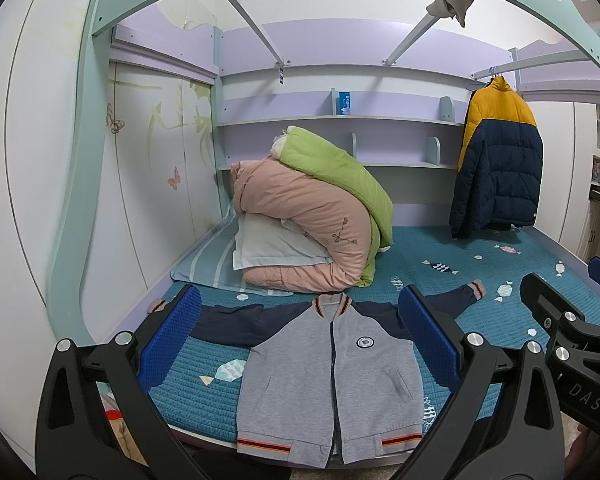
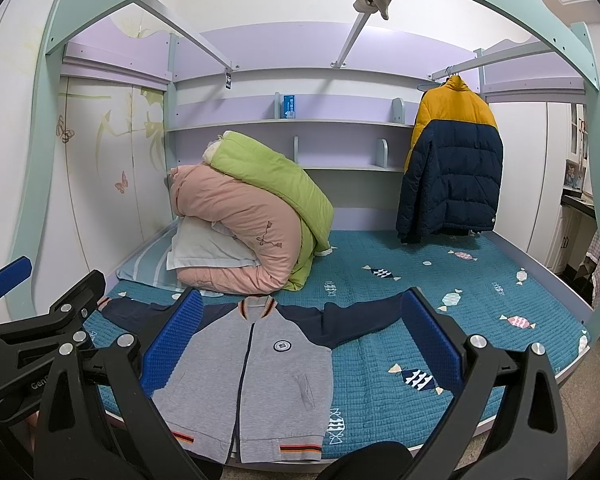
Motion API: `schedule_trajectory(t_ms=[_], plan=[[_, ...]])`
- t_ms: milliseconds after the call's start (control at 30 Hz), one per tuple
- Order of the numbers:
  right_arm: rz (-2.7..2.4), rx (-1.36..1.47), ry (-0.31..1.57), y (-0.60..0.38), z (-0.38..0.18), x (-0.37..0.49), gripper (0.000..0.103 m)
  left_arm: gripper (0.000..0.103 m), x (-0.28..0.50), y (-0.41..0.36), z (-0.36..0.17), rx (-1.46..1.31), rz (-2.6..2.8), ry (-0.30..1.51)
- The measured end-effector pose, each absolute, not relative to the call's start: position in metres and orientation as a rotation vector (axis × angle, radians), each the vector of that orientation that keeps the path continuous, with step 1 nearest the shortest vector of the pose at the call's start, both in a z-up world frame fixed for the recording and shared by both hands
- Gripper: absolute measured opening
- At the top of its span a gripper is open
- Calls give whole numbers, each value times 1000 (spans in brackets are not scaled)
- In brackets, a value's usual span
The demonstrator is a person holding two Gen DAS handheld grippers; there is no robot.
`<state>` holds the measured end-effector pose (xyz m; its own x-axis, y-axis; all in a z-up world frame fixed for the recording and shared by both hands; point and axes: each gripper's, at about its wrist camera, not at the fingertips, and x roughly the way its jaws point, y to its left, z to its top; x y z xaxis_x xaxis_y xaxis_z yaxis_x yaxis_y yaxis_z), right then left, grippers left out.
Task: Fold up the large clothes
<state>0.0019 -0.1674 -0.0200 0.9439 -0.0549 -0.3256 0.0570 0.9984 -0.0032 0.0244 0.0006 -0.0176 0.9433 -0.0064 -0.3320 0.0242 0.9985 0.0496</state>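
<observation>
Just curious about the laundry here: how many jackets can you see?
2. A grey jacket lies spread flat at the bed's near edge; a yellow and navy puffer jacket hangs from a rail at the back right. Others could be hidden.

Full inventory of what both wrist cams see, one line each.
jacket: 1, grey with navy sleeves, flat at bed's near edge
bedspread: 1, teal, candy print
quilts: 2, pink and green, piled at far left
pillow: 1, white, under pink quilt
puffer coat: 1, yellow and navy, hanging far right
box: 1, blue, upper shelf
left gripper: 1, black with blue pads, open
right gripper: 1, same, open
</observation>
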Motion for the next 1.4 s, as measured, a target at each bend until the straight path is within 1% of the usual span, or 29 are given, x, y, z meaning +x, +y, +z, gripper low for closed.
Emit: schedule_trajectory(t_ms=[633, 933, 1400], plan=[[-56, 9, 337, -169, -21, 3, 96, 99, 24, -1, -21, 54, -15, 341], [-59, 12, 351, -170, -36, 7, 96, 99, 28, -2, -36, 51, -13, 356], [-74, -4, 389, -164, -42, 43, 96, 99, 59, 2, -45, 37, -24, 392]])
